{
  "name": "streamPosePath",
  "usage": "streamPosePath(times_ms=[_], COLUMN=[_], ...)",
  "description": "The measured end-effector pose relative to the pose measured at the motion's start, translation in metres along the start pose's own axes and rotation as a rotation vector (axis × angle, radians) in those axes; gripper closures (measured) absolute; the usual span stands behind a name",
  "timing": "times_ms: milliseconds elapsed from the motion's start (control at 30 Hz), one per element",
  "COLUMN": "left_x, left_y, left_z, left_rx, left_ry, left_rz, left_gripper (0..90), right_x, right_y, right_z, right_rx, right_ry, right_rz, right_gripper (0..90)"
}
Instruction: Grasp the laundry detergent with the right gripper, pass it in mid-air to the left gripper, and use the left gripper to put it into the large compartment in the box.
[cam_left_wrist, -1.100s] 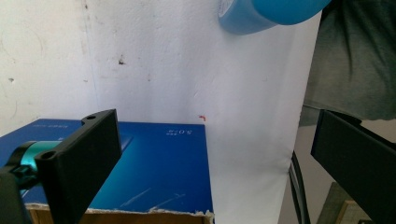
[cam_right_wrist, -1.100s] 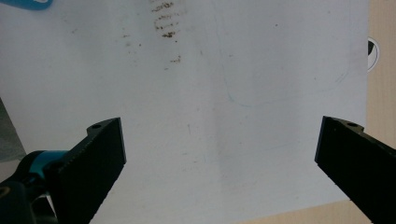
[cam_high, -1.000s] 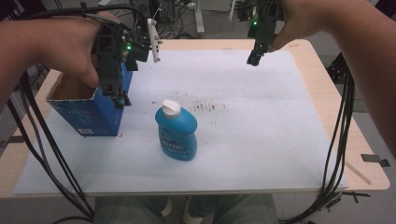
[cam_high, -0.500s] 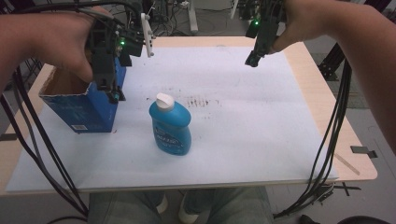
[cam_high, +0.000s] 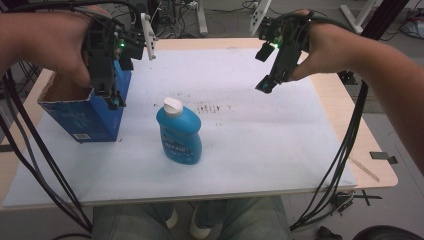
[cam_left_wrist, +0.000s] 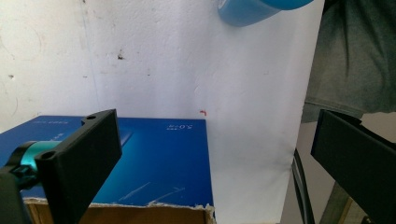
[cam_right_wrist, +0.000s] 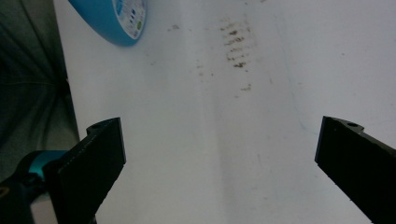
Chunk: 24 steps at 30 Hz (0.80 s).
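Note:
An open-topped blue cardboard box (cam_high: 82, 117) stands at the table's left. My left gripper (cam_high: 112, 100) hangs over its right wall, open. In the left gripper view the box's blue side (cam_left_wrist: 154, 158) and its corner lie between the wide-apart jaws of the left gripper (cam_left_wrist: 215, 135). A blue bottle (cam_high: 180, 132) with a white cap (cam_high: 173, 106) rests mid-table, cap at the far end. My right gripper (cam_high: 265, 85) hovers above the back right of the table, open. In the right gripper view nothing sits between that gripper's (cam_right_wrist: 219, 135) jaws, and the bottle (cam_right_wrist: 114, 18) shows at top left.
White paper (cam_high: 280, 150) covers the wooden table (cam_high: 372, 170). A patch of brown stains (cam_high: 212, 107) marks the paper behind the bottle. Black cables (cam_high: 345, 150) hang off both sides. The person's legs show under the near edge.
My right gripper has dropped lower and nearer the table's middle. The left gripper stays over the box's right wall. Both remain open.

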<state>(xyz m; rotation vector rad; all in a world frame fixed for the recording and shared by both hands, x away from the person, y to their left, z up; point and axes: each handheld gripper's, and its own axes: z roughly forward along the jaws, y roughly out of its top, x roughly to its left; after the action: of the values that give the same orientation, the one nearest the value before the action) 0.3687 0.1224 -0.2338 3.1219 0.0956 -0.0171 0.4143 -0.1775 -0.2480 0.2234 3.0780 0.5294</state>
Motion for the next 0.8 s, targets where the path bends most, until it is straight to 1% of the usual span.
streamPosePath(times_ms=[167, 233, 267, 367, 400, 433, 567, 633, 733, 800], left_x=[0.000, 0.000, 0.001, 0.000, 0.000, 0.000, -0.001, -0.001, -0.002, -0.002], left_y=[-0.001, -0.002, -0.002, -0.003, -0.003, -0.004, -0.005, -0.006, -0.007, -0.007], left_z=[0.001, 0.000, 0.000, 0.000, 0.000, 0.000, 0.000, 0.000, 0.000, -0.001], left_rx=[-0.001, 0.001, -0.002, -0.001, -0.001, -0.004, -0.004, -0.004, -0.002, -0.005], left_ry=[-0.004, -0.007, -0.005, -0.005, -0.007, -0.005, -0.006, -0.006, -0.003, -0.002], left_rz=[0.003, 0.000, 0.005, 0.002, 0.002, 0.007, 0.005, 0.003, 0.000, 0.002], left_gripper=[1.7, 1.7, 1.7, 1.7, 1.7, 1.7, 1.7, 1.7, 1.7, 1.7], right_x=[0.019, 0.024, 0.027, 0.035, 0.038, 0.040, 0.047, 0.049, 0.053, 0.056], right_y=[-0.011, -0.014, -0.016, -0.021, -0.024, -0.026, -0.033, -0.036, -0.039, -0.041], right_z=[0.015, 0.020, 0.023, 0.033, 0.037, 0.040, 0.050, 0.055, 0.064, 0.070], right_rx=[-0.059, -0.080, -0.094, -0.125, -0.146, -0.166, -0.243, -0.271, -0.310, -0.326], right_ry=[0.015, 0.020, 0.020, 0.018, 0.019, 0.021, 0.042, 0.057, 0.078, 0.086], right_rz=[0.004, 0.002, 0.008, 0.019, 0.027, 0.033, 0.064, 0.082, 0.095, 0.101], right_gripper=[0.8, 0.8, 0.8, 0.8, 0.8, 0.8, 0.8, 0.8, 0.8, 0.8])
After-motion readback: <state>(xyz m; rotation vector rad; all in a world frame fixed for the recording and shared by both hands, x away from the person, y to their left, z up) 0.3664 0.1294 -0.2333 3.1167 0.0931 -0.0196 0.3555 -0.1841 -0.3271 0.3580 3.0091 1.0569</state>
